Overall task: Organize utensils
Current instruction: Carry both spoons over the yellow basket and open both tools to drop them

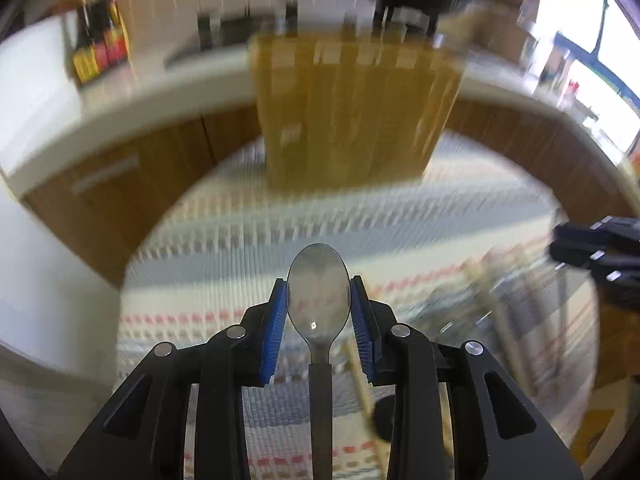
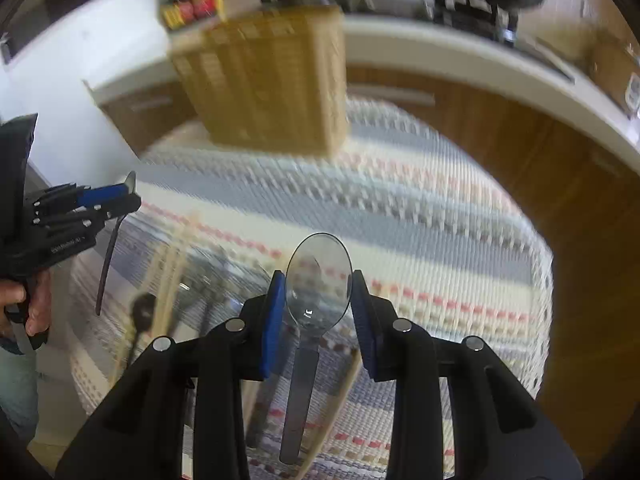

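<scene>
now each hand-held gripper, left (image 1: 319, 300) and right (image 2: 319, 296), pinches a spoon (image 1: 319, 292) by its bowl; carry both level toward the basket (image 1: 352, 108), lowering handles first.

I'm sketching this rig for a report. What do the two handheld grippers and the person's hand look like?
Both the left gripper and the right gripper have matte black angular linkage arms with round silver pins and ribbed blue finger pads. From the side, the left body bears small white lettering, too blurred to read. A bare hand grips its handle; no cables visible.
</scene>
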